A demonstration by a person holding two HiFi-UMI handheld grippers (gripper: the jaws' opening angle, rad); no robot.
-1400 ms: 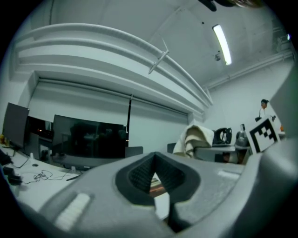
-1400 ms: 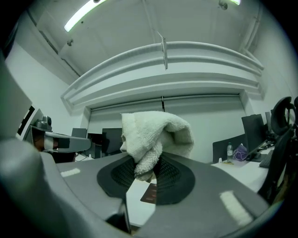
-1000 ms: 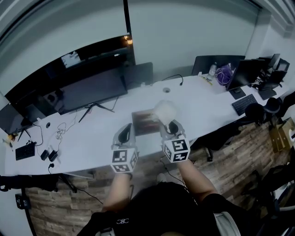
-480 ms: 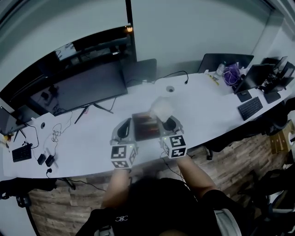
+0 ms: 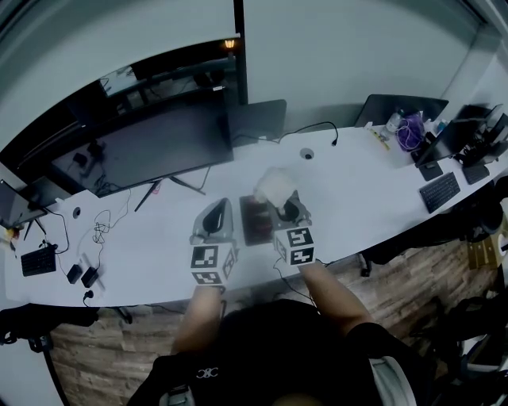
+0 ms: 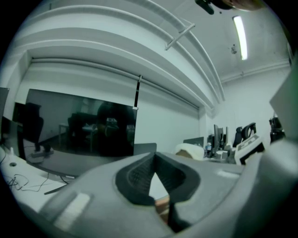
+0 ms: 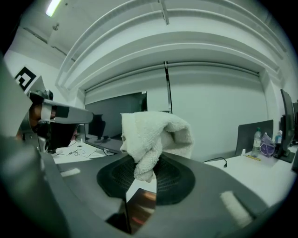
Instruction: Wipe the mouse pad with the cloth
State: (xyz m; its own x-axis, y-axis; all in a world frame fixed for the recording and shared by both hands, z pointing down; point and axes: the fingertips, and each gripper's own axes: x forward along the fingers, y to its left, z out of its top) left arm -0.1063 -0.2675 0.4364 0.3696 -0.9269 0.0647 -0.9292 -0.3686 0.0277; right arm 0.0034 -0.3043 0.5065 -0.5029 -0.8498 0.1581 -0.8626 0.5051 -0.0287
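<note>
Gripping the white terry cloth [image 7: 156,132] in a fluffy, crumpled bunch, our right gripper [image 7: 150,165] has its jaws clenched on one fold. It sits at the right edge of the mouse pad [image 5: 255,222], a dark, glossy reddish-brown rectangle lying flat on the white desk [image 5: 143,246]. Our left gripper [image 6: 154,156] is just left of the pad, jaw tips pressed together, empty.

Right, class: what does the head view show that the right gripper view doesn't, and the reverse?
Head view only: the person's forearms, the wood floor and a keyboard at far left. Right gripper view only: the ceiling light, and the right gripper with jaws shut on a fold of cloth. Both: the cloth, the mouse pad, the white desk.
</note>
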